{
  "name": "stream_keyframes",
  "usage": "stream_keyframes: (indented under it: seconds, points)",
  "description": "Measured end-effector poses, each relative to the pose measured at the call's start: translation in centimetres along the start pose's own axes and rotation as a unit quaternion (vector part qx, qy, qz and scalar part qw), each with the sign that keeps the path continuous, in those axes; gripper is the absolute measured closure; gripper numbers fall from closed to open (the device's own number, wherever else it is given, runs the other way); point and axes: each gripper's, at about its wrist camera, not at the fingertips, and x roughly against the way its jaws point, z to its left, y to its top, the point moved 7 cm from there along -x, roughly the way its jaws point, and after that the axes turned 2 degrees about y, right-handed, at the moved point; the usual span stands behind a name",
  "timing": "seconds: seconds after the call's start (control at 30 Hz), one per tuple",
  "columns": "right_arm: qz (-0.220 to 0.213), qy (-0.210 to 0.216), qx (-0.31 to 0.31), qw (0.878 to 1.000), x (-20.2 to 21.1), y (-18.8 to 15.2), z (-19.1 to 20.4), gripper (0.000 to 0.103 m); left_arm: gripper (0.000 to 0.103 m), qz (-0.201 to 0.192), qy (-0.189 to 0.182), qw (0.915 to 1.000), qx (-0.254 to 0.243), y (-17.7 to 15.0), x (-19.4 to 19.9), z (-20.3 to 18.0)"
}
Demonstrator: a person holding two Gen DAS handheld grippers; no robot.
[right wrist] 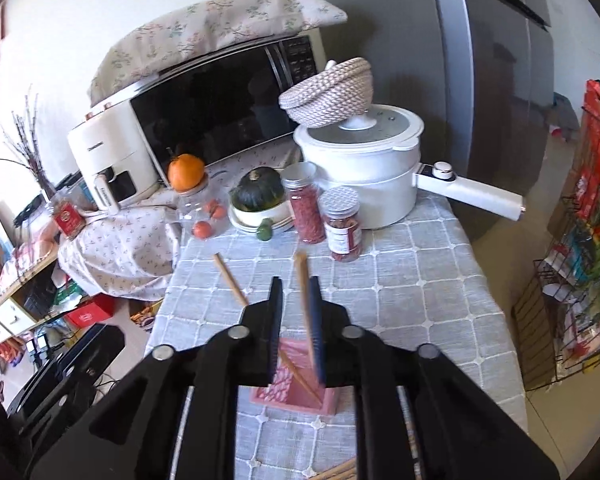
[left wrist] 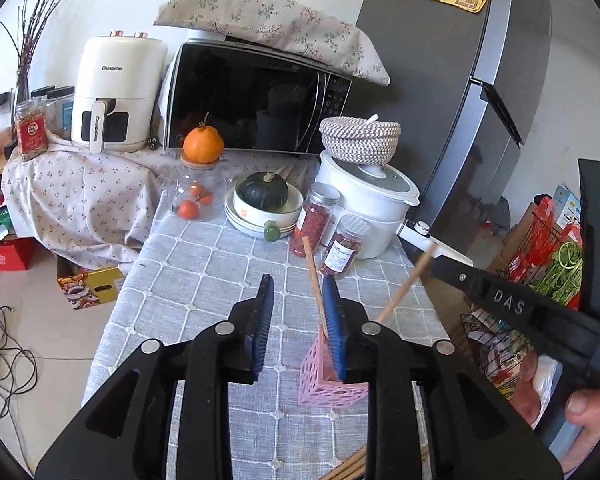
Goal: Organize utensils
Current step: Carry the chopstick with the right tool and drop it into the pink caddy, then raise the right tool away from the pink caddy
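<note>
A pink perforated holder (left wrist: 332, 384) stands on the grey checked tablecloth (left wrist: 204, 280), just below my left gripper (left wrist: 298, 280). That gripper is open; a wooden chopstick (left wrist: 314, 280) leans on its right blue pad and runs down into the holder. A second chopstick (left wrist: 404, 288) slants up to the right, toward a finger (left wrist: 500, 296) of the right gripper, which a hand (left wrist: 588, 404) holds. In the right wrist view my right gripper (right wrist: 296, 280) is open above the holder (right wrist: 300, 396). One chopstick (right wrist: 304, 300) rests against its right pad, and the other chopstick (right wrist: 230, 280) leans left.
Loose chopsticks (left wrist: 348, 468) lie at the table's near edge. Two spice jars (left wrist: 314, 220), a white pot with a long handle (right wrist: 380, 168), stacked plates holding a green squash (left wrist: 264, 192) and a glass jar (left wrist: 196, 196) stand behind. A microwave (left wrist: 252, 100), fridge (left wrist: 460, 80) and wire rack (right wrist: 572, 280) surround the table.
</note>
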Motion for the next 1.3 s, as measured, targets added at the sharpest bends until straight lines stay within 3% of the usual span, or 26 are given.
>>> stream_keyframes:
  seconds: [0.13,0.5,1.07,1.3]
  points:
    - [-0.019,-0.015,0.012,1.000,1.8,-0.1,0.1,0.084,0.075,-0.007,-0.001,1.0000,-0.004,0.0,0.9,-0.4]
    - [-0.067,-0.085,0.041,0.993,7.0,-4.0,-1.8,0.059,0.055,-0.014,-0.008,0.9995,-0.027,-2.2,3.3,-2.5]
    - [-0.061,-0.132,0.005,0.989,8.2,-9.2,-5.9,0.028,0.039,0.013,-0.003,0.9972,-0.074,-6.0,2.7,-4.7]
    - [-0.051,-0.149,-0.015,0.987,7.9,-10.3,-8.0,0.021,0.025,0.016,-0.003,0.9963,-0.085,-6.9,2.5,-5.5]
